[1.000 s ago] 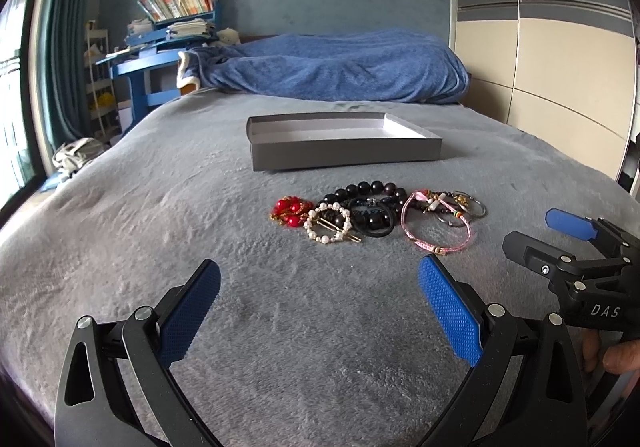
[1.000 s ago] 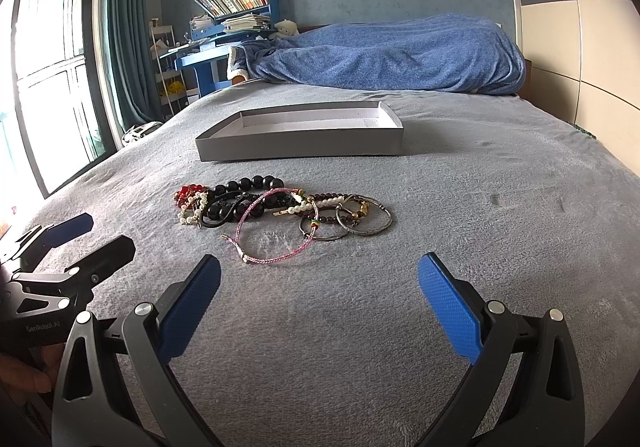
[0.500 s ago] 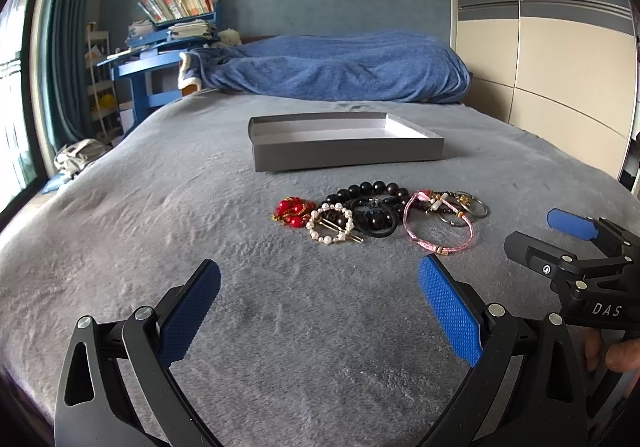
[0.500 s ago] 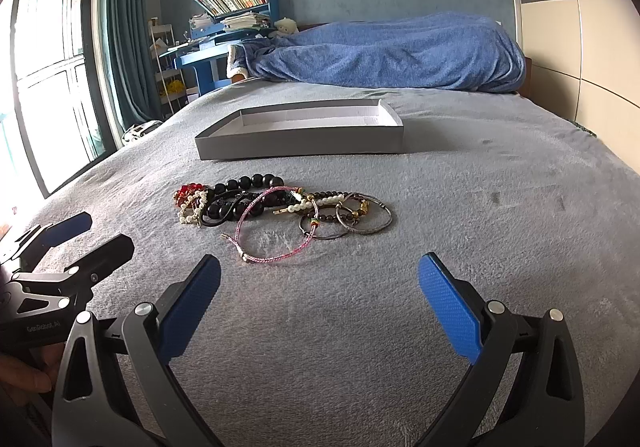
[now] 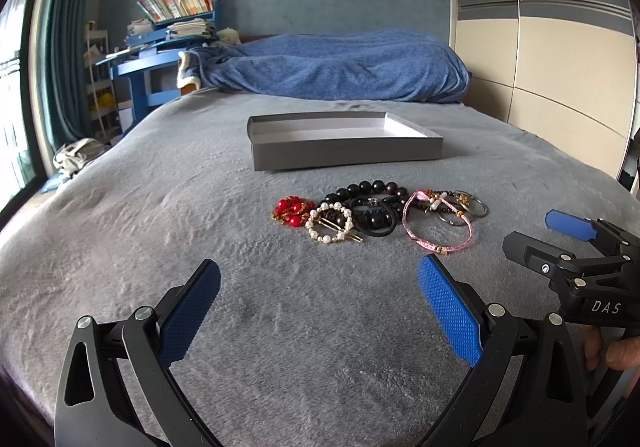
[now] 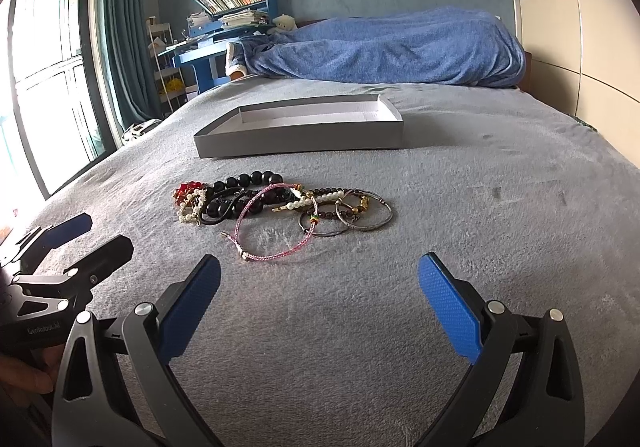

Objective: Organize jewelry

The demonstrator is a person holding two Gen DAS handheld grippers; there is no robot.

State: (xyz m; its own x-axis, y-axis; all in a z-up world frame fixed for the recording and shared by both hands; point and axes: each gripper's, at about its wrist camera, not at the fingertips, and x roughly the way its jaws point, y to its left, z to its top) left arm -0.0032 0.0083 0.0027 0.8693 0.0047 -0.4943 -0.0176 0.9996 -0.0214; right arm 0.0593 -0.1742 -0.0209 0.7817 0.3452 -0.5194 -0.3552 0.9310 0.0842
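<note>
Left claw point(image 5: 318, 303): blue-padded jaws spread wide, nothing between them, hovering low over the grey plush bed cover point(image 5: 168, 215). Right claw point(image 6: 318, 303): likewise wide open and empty, level with its partner.

Change over the last second: almost none. Both claws sit at much the same stand-off; the view has crept only slightly toward the pile. Reads as a pause before the first pick; no piece moved yet, sorting not begun.

Landmark: shallow grey cardboard tray with pale lining point(image 5: 346, 155), nothing visible in it. Jewelry heap point(image 5: 380, 213) lies on the cover just on the near side of the tray, between tray and claws.

Heap, as seen:
- red bead cluster point(image 5: 291, 209), leftmost end
- white pearl ring with gold clip point(image 5: 330, 225), beside it
- large black bead strand point(image 5: 366, 189), nearest the tray
- pink woven cord bracelet point(image 6: 272, 227), lying open, nearest the claws
- thin metal bangles point(image 6: 362, 213), rightmost end

Pieces overlap; tangling looks likely.
</note>
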